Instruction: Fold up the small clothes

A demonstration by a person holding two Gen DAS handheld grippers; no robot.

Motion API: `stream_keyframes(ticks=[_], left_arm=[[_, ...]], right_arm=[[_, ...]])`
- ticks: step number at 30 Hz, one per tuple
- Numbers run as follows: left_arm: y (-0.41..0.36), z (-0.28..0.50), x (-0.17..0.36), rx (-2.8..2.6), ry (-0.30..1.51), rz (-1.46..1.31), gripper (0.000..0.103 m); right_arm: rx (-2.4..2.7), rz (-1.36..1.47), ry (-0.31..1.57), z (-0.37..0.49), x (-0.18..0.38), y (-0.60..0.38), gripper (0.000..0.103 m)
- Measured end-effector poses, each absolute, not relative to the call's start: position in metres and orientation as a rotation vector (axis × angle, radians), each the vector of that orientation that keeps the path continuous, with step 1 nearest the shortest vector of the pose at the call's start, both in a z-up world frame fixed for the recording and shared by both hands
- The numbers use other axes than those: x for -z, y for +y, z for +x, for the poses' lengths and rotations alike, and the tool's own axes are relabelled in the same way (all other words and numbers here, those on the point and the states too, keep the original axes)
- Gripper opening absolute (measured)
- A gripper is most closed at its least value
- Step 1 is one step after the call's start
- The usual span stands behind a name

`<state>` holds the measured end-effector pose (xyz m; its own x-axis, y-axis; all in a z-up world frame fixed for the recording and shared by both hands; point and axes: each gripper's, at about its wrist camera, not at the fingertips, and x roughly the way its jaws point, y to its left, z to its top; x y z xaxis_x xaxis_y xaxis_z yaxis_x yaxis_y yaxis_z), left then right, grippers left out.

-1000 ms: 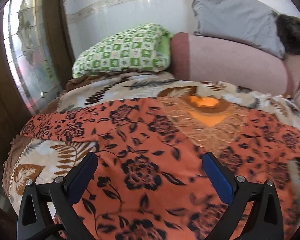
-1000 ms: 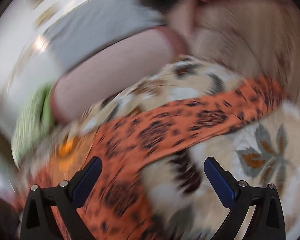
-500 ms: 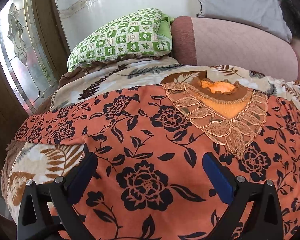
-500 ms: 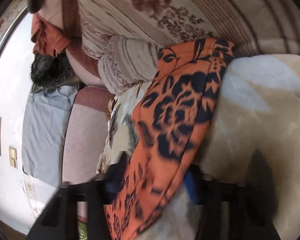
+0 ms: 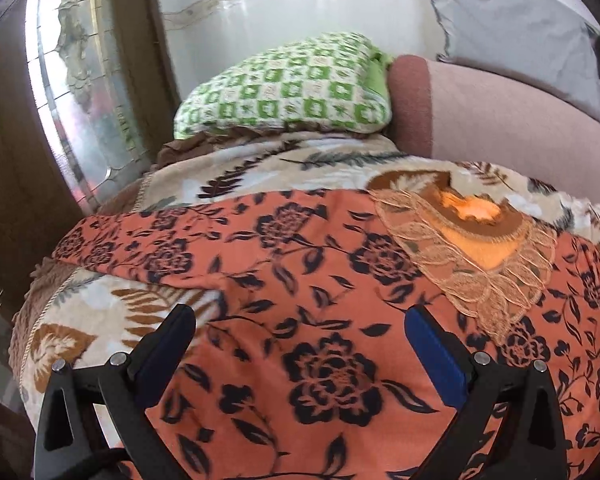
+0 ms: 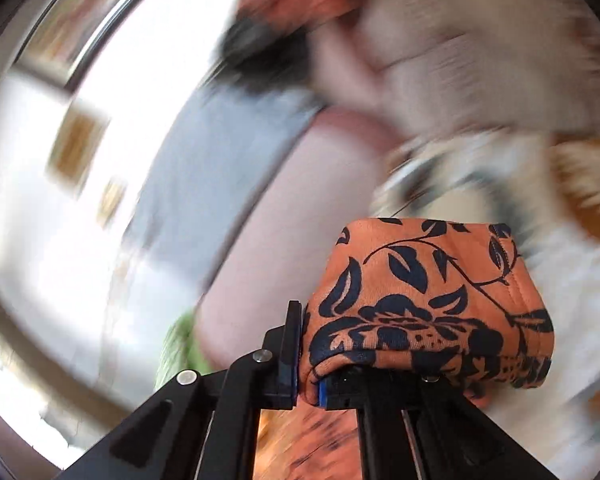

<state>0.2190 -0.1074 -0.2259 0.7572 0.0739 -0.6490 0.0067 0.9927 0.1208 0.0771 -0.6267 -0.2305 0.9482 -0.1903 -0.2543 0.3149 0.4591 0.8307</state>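
An orange garment with dark blue flowers (image 5: pixel 300 280) lies spread on a leaf-patterned blanket (image 5: pixel 100 320). It has a lace collar (image 5: pixel 480 264) at the right. My left gripper (image 5: pixel 300 340) is open and empty, hovering over the garment's middle, its blue pads wide apart. My right gripper (image 6: pixel 306 364) is shut on a fold of the same garment (image 6: pixel 428 296), which drapes over the right finger and hides it. The right wrist view is heavily blurred behind the cloth.
A green checked pillow (image 5: pixel 284 88), a pink bolster (image 5: pixel 500 120) and a grey pillow (image 5: pixel 512 32) lie at the bed's far side against a white wall. A glass door panel (image 5: pixel 72 80) stands to the left. A person's clothing (image 6: pixel 440 40) shows blurred in the right wrist view.
My right gripper has closed on the garment's edge and lifted it while swinging. My left gripper stayed open and drifted slightly over the garment.
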Motion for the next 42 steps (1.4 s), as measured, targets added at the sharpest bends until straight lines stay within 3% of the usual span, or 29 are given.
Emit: stream_keyframes(ticks=[9, 13, 14, 15, 16, 20, 29, 37, 42], left_arm=[[-0.044, 0.231, 0.221, -0.158, 0.715, 0.036, 0.103], [-0.018, 0.239, 0.223, -0.197, 0.729, 0.023, 0.103], [-0.014, 0.240, 0.224, -0.203, 0.732, 0.020, 0.103], [-0.009, 0.242, 0.224, -0.210, 0.735, 0.015, 0.103], [-0.002, 0.244, 0.224, -0.218, 0.740, 0.008, 0.103], [0.015, 0.247, 0.223, -0.239, 0.747, -0.029, 0.103], [-0.006, 0.247, 0.222, -0.184, 0.761, -0.038, 0.103], [-0.019, 0.244, 0.230, -0.174, 0.780, 0.022, 0.103], [-0.003, 0.245, 0.232, -0.186, 0.803, -0.003, 0.103]], right_arm=[[-0.075, 0.903, 0.443, 0.223, 0.238, -0.426, 0.007], [-0.149, 0.804, 0.708, 0.274, 0.276, -0.346, 0.017], [-0.162, 0.781, 0.771, 0.279, 0.289, -0.335, 0.035], [-0.184, 0.747, 0.863, 0.291, 0.301, -0.316, 0.075], [-0.215, 0.743, 0.902, 0.285, 0.313, -0.304, 0.097], [-0.294, 0.682, 0.925, 0.292, 0.319, -0.288, 0.098], [-0.543, 1.038, 0.588, 0.251, 0.290, -0.362, 0.098], [-0.176, 1.264, 0.858, 0.277, 0.367, -0.390, 0.097], [-0.106, 1.366, 0.745, 0.267, 0.378, -0.404, 0.097]])
